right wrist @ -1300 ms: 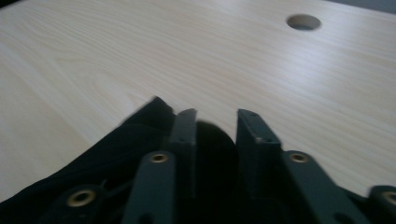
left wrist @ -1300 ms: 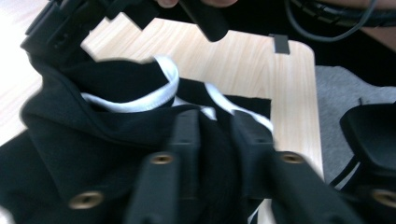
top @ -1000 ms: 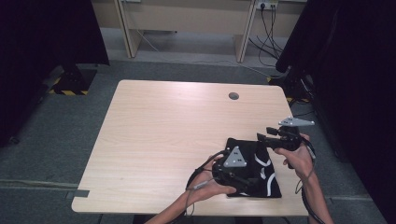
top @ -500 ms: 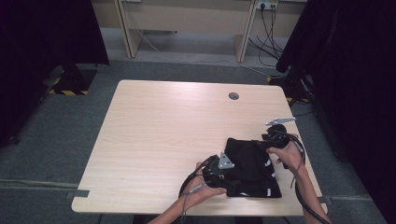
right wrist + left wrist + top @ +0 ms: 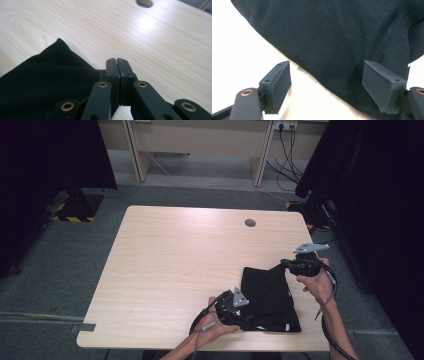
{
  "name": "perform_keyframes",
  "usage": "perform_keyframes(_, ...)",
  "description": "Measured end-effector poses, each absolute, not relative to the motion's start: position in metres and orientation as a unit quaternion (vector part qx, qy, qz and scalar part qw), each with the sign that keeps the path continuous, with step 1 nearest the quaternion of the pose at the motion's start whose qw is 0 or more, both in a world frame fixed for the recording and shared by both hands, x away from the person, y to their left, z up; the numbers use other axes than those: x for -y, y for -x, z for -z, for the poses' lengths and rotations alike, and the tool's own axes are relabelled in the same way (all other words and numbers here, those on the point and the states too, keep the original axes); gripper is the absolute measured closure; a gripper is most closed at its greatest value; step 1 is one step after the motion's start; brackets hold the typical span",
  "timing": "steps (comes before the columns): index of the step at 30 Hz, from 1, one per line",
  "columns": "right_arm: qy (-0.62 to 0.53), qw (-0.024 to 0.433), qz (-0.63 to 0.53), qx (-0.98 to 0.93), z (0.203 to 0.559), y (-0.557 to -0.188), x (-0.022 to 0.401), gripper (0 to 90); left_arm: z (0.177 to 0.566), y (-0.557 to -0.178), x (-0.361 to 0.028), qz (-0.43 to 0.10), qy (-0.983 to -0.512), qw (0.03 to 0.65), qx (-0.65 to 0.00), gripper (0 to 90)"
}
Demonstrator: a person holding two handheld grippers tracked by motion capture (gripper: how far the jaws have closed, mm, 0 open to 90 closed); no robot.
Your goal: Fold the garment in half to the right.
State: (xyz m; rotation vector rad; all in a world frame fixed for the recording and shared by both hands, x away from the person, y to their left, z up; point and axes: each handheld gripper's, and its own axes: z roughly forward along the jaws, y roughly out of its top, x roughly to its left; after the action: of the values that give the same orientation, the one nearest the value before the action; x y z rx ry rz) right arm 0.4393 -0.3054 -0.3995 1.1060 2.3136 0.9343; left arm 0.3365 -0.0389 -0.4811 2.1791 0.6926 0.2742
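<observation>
A folded black cloth (image 5: 267, 295) lies at the near right of the wooden table (image 5: 175, 260). My left gripper (image 5: 245, 316) sits low at the cloth's near left edge. In the left gripper view it (image 5: 327, 82) is open, one jaw over bare table and the other over the cloth (image 5: 332, 37); its jaws have just been closing a little. My right gripper (image 5: 286, 264) is at the cloth's far right corner. Its jaws (image 5: 117, 65) have just been closing and now meet, with the cloth's edge (image 5: 50, 82) running in under them.
A round cable hole (image 5: 250, 223) lies in the table's far right part, also ahead of the right gripper (image 5: 144, 2). Table edges are close behind both hands. Cables trail from both grippers. Dark curtains and desk legs stand beyond the table.
The left gripper dropped from on top of the cloth to its near left edge. The right gripper came to the cloth's far corner and shut. The cloth now lies flatter.
</observation>
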Motion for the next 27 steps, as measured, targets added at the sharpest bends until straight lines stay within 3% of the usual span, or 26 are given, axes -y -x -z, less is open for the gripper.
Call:
perform_keyframes(8,-0.430,0.208,-0.278,-0.833,0.456,-0.444,0.320,88.7,0.481,-0.334,0.038,-0.109,-0.864,0.408,-0.275,26.8)
perform_keyframes(12,-0.424,0.220,-0.276,-0.834,0.459,-0.446,0.318,86.7,0.481,-0.335,0.038,-0.108,-0.864,0.407,-0.275,26.8)
perform_keyframes(17,-0.435,0.242,-0.293,-0.817,0.444,-0.442,0.311,65.5,0.481,-0.336,0.032,-0.110,-0.862,0.406,-0.282,23.2)
perform_keyframes(20,-0.434,0.257,-0.306,-0.808,0.430,-0.432,0.303,48.4,0.481,-0.335,0.026,-0.111,-0.861,0.404,-0.288,21.6)
perform_keyframes(24,-0.402,0.249,-0.326,-0.819,0.420,-0.409,0.283,40.7,0.482,-0.333,0.021,-0.109,-0.859,0.402,-0.298,16.1)
perform_keyframes(27,-0.403,0.208,-0.337,-0.825,0.424,-0.394,0.276,36.9,0.482,-0.334,0.016,-0.102,-0.857,0.404,-0.304,13.0)
